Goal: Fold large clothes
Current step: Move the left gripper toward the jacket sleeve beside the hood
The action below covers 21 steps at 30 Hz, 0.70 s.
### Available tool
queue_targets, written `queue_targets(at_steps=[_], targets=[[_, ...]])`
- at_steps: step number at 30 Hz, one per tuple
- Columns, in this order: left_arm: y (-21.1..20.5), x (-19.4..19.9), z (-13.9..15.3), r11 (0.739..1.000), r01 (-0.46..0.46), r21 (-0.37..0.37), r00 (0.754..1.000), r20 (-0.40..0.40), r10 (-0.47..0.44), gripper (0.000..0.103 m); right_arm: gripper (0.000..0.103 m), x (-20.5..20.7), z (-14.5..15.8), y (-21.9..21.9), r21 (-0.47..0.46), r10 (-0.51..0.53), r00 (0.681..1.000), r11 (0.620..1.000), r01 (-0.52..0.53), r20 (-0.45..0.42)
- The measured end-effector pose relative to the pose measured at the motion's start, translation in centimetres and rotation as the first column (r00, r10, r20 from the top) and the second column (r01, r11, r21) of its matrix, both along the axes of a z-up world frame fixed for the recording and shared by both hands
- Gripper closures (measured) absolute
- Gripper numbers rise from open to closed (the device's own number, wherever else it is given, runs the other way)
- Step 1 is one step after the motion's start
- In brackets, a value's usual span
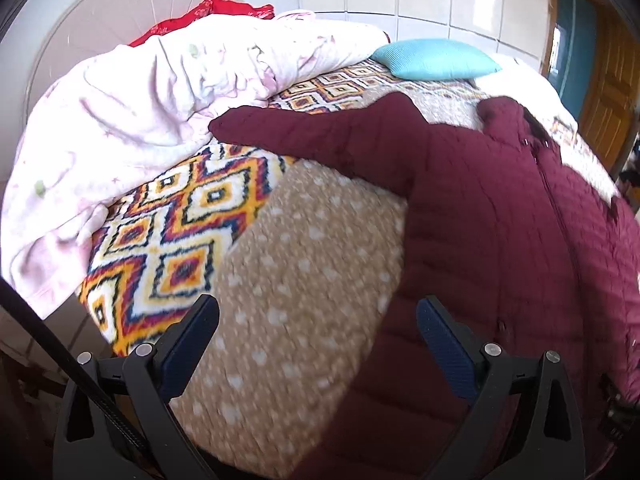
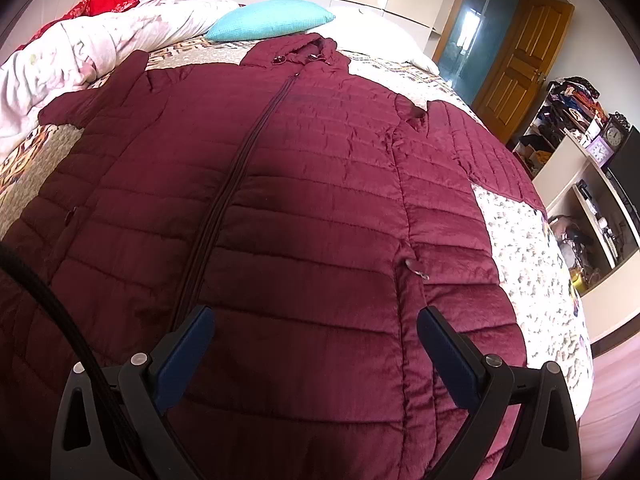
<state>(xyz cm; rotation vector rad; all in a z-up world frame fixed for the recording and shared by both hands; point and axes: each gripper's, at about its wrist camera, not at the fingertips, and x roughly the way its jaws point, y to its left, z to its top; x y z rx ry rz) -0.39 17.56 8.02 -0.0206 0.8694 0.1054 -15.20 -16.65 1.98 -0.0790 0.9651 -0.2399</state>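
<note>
A large maroon quilted coat [image 2: 320, 184] lies flat and zipped on the bed, hood toward the far end, both sleeves spread out. In the left wrist view the coat [image 1: 500, 216] fills the right side, its left sleeve [image 1: 304, 136] reaching toward the pink duvet. My left gripper [image 1: 318, 320] is open and empty, above the bed cover beside the coat's left hem. My right gripper [image 2: 316, 328] is open and empty, just above the coat's lower front, right of the zipper [image 2: 240, 160].
A patterned bed cover [image 1: 188, 216] lies under the coat. A crumpled pink duvet [image 1: 132, 112] lies along the left, a turquoise pillow [image 2: 272, 20] at the far end. Shelves with clutter [image 2: 580, 184] and a wooden door [image 2: 520, 64] stand to the right of the bed.
</note>
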Motion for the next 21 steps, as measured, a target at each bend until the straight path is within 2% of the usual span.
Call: queue_targets(at_steps=[4, 8, 13, 21], targets=[[3.0, 3.6, 0.4, 0.998, -0.025, -0.059, 1.0, -0.019, 0.024, 0.004, 0.0, 0.9, -0.7, -0.4, 0.019, -0.002, 1.0, 1.0, 0.002, -0.005], [5.7, 7.5, 0.8, 0.995, -0.081, -0.052, 0.997, -0.001, 0.081, 0.004, 0.0, 1.4, -1.4, -1.1, 0.041, -0.007, 1.0, 0.999, 0.007, 0.007], [8.6, 12.6, 0.3, 0.987, -0.128, -0.099, 0.992, 0.0, 0.129, 0.004, 0.0, 1.8, -2.0, -1.5, 0.081, -0.014, 1.0, 0.997, 0.012, 0.025], [14.1, 22.0, -2.2, 0.944, -0.234, -0.231, 0.972, -0.059, 0.226, 0.004, 0.0, 1.8, -2.7, -1.9, 0.105, -0.003, 0.997, 0.994, -0.005, 0.074]])
